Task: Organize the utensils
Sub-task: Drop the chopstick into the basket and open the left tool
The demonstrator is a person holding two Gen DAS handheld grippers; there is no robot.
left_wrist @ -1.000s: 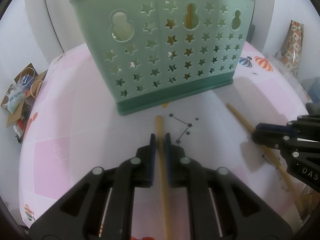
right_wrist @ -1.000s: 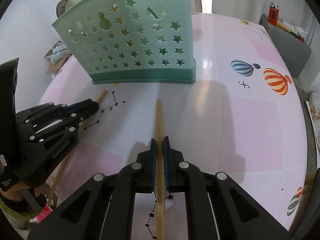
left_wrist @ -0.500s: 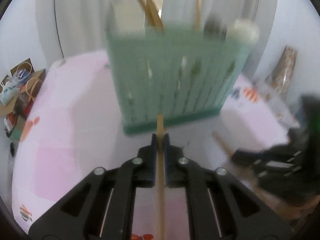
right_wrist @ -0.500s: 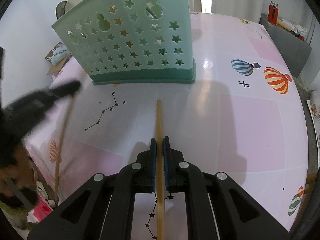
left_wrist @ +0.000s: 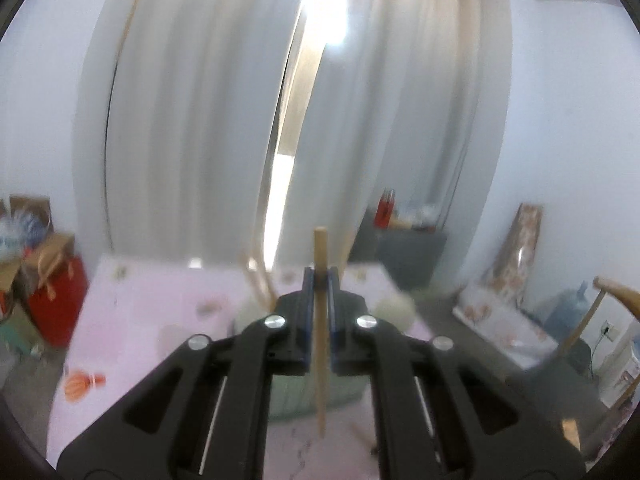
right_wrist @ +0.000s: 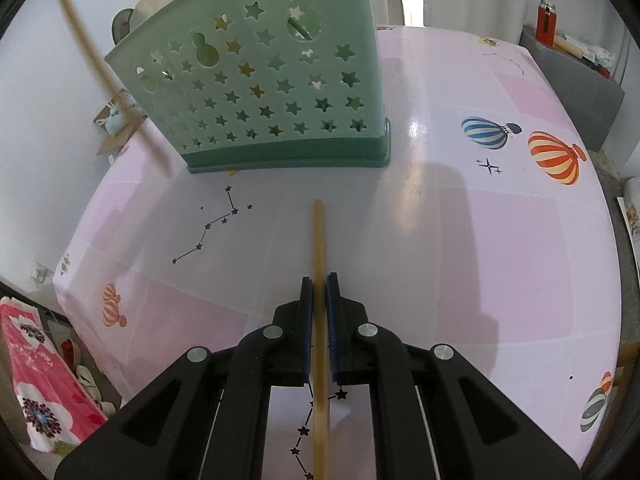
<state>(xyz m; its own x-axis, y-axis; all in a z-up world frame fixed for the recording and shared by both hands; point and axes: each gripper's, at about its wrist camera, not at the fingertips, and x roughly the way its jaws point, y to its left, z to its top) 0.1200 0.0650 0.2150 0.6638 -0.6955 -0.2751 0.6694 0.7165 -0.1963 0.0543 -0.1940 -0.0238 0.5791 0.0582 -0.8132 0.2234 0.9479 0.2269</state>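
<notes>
My left gripper point(left_wrist: 319, 280) is shut on a wooden chopstick point(left_wrist: 320, 344) and holds it upright, high above the table; the view is blurred. The green star-cut utensil basket point(left_wrist: 304, 396) shows dimly below, behind the fingers. My right gripper point(right_wrist: 319, 292) is shut on a second wooden chopstick point(right_wrist: 318, 240) that lies low over the pink table point(right_wrist: 500, 248), its tip pointing at the basket point(right_wrist: 264, 92). The left hand's chopstick point(right_wrist: 100, 76) shows as a blurred stick at the upper left of the right wrist view. Several utensils stand in the basket.
White curtains point(left_wrist: 192, 120) hang behind the table. Boxes and a red bag point(left_wrist: 52, 296) stand at the left. A grey cabinet point(right_wrist: 572, 76) stands at the far right, a wooden chair point(left_wrist: 612, 304) further right. Floral cloth point(right_wrist: 44, 376) lies at the table's left.
My left gripper has lifted its chopstick off the table and tilted up, high over the basket. My right gripper has stayed in place, still shut on its chopstick.
</notes>
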